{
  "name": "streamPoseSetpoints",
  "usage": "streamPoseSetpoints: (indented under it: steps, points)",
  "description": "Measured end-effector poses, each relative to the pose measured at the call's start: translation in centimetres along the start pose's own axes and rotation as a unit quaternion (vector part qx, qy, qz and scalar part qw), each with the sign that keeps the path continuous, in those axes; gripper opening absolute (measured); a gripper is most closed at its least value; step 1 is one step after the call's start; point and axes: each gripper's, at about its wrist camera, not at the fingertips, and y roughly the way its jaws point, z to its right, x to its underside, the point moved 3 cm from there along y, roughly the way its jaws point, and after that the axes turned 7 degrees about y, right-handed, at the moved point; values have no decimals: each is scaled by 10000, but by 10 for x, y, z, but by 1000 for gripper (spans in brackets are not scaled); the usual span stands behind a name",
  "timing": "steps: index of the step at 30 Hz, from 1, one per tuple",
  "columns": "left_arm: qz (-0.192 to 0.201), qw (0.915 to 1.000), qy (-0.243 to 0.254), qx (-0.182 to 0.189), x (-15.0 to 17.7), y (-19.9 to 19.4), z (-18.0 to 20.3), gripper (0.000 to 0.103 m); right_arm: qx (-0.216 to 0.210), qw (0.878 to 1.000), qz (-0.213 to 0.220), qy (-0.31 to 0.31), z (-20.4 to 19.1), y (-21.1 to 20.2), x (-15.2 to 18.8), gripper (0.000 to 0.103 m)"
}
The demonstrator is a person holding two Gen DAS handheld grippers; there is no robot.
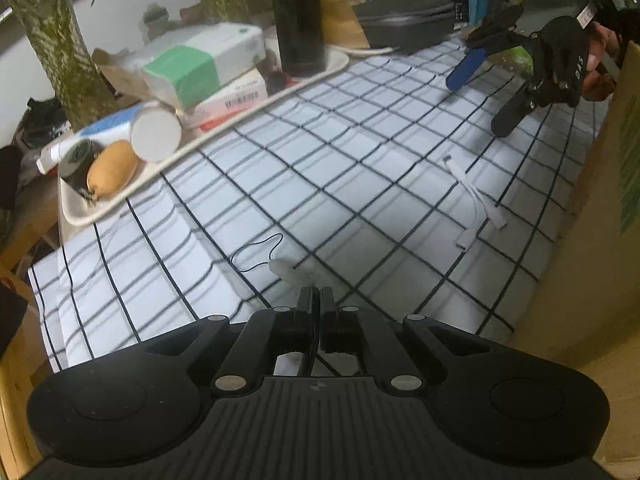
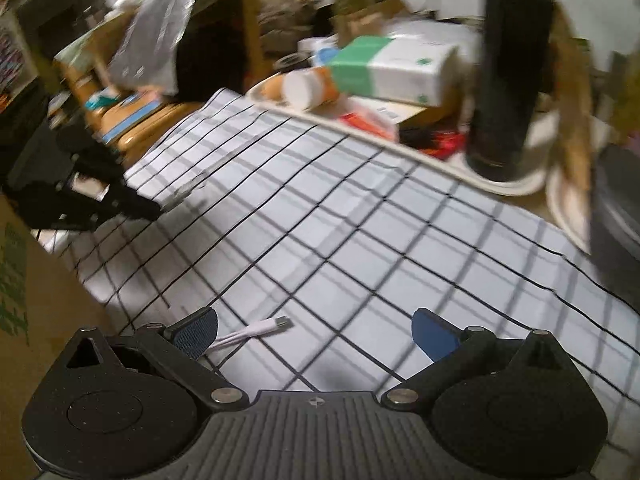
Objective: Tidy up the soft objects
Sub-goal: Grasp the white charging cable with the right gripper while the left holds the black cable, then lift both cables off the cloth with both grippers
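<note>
My left gripper [image 1: 316, 298] is shut, its tips low over the white checked cloth [image 1: 360, 152]. A small white piece on a thin black cord loop [image 1: 282, 270] lies right at those tips; whether it is pinched I cannot tell. A white short cable with plugs [image 1: 476, 196] lies on the cloth to the right. My right gripper [image 2: 314, 318] is open with blue pads [image 2: 434, 336]. That cable [image 2: 256, 328] lies below it, close to the left finger. In the left wrist view the right gripper [image 1: 484, 94] hangs at the upper right. The right wrist view shows the left gripper [image 2: 154, 210] at the left.
A cream tray [image 1: 240, 124] along the cloth's far edge holds tissue packs [image 1: 200, 64], a white roll [image 1: 156, 136], a tan oval thing [image 1: 112, 174] and a tall black bottle [image 1: 298, 16]. A cardboard box wall [image 1: 600, 208] stands at the right. A dark case [image 1: 404, 24] lies behind.
</note>
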Motion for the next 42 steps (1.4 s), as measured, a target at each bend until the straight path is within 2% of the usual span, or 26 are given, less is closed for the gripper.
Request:
streamPoseSetpoints:
  steps: [4,7,11,13,15,22,29,31,37,40,42]
  points:
    - [-129,9995,-225,-170,6,6,-4,6,-110,9983,-224,-523,-9,19,0,92]
    - [-77,9994,-315,-108,9,6,-5,11,-131,9940,-342,-1034,-18,29,2,90]
    - [-47,9993,-359,-112,9,5,-6,12,-188,9846,-473,-1671,-30,41,3,86]
    - [-16,9991,-402,-117,9,5,-6,13,-208,9795,-562,-1924,-33,47,5,76]
    - [5,9990,-423,-117,9,5,-6,13,-285,9766,-549,-2059,-36,49,6,73]
    - [50,9987,-501,-111,9,5,-7,14,-369,9773,-466,-2033,-39,49,1,42]
    - [76,9986,-506,-141,10,5,-7,14,-716,9891,-106,-1282,-34,43,-17,52]
    - [77,9986,-496,-147,9,5,-7,14,-696,9906,-52,-1179,-35,45,-20,61]
    - [81,9986,-506,-147,9,5,-7,14,-473,9829,-330,-1749,-46,58,-4,62]
    - [82,9986,-498,-149,10,5,-7,14,-425,9835,-326,-1728,-38,54,-1,63]
    - [83,9986,-499,-147,9,5,-8,14,-206,9847,-245,-1711,-31,50,-2,64]
